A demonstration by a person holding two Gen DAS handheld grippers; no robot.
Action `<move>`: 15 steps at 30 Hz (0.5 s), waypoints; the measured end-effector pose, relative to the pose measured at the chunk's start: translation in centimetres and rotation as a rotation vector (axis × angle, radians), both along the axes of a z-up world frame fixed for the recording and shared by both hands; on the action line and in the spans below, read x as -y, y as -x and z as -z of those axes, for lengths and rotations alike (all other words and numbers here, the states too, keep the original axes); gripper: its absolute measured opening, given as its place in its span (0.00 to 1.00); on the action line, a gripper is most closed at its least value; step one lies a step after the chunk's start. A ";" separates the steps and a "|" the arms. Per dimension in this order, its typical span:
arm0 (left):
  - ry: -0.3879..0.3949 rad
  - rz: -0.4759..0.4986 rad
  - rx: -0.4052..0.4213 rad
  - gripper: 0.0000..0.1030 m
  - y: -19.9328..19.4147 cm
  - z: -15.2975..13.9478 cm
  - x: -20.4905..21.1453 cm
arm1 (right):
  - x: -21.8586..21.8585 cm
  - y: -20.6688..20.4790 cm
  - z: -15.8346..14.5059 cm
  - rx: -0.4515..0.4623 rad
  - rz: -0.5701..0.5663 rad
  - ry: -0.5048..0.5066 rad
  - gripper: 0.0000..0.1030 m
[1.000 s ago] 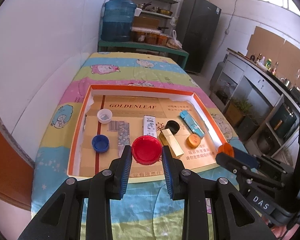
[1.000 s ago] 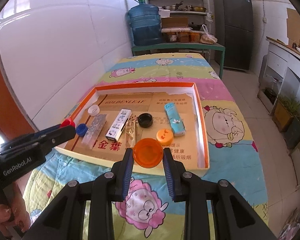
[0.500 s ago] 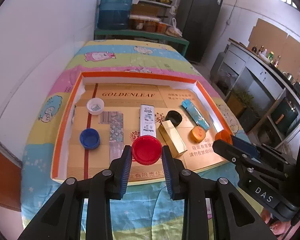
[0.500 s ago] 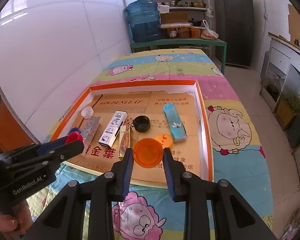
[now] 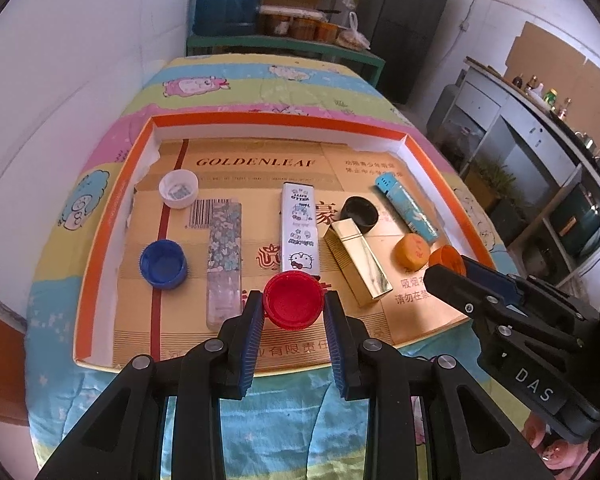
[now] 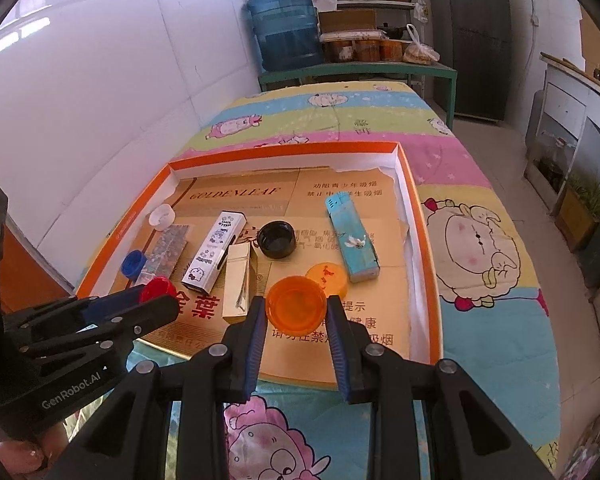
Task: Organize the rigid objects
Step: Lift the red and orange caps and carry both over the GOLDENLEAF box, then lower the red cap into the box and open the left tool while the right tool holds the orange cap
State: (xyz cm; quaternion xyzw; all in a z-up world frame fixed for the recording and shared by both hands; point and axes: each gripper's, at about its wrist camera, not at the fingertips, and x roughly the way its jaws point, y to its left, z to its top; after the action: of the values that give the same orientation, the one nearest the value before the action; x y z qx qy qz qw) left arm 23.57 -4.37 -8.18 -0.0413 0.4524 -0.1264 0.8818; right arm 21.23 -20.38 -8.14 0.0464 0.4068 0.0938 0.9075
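My left gripper [image 5: 293, 307] is shut on a red cap [image 5: 293, 300], held over the near part of the orange-rimmed tray [image 5: 100, 236]. My right gripper [image 6: 297, 312] is shut on an orange cap [image 6: 297, 305], held over the tray's near right part [image 6: 430, 292]. In the tray lie a blue cap [image 5: 163, 263], a white cap [image 5: 179, 189], a black cap [image 5: 359, 214], a second orange cap [image 5: 412, 249], a floral box [image 5: 224, 248], a Hello Kitty box [image 5: 299, 228], a gold box [image 5: 358, 266] and a light-blue box [image 5: 406, 208].
The tray sits on a table with a cartoon cloth [image 6: 480, 240]. A white wall [image 5: 60, 80] runs along the left. A green bench with a water jug [image 6: 286, 32] stands behind, a black fridge [image 6: 476, 36] and cabinets [image 5: 540, 152] to the right.
Both grippers have moved forward and lower over the tray, each still holding its cap. The objects in the tray have not moved.
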 end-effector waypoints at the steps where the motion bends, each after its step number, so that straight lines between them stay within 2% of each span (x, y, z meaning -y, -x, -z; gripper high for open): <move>1: -0.002 0.000 -0.003 0.30 -0.1 0.1 0.0 | 0.0 -0.1 0.1 -0.002 -0.002 0.000 0.29; 15: -0.015 -0.001 -0.014 0.30 -0.6 0.8 0.3 | -0.6 -1.0 1.6 -0.040 -0.016 0.006 0.29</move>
State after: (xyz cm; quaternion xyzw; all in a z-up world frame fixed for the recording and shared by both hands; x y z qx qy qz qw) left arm 24.22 -4.70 -8.98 -0.0358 0.4594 -0.1226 0.8790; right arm 22.24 -19.79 -9.71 0.0422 0.4255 0.0989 0.8986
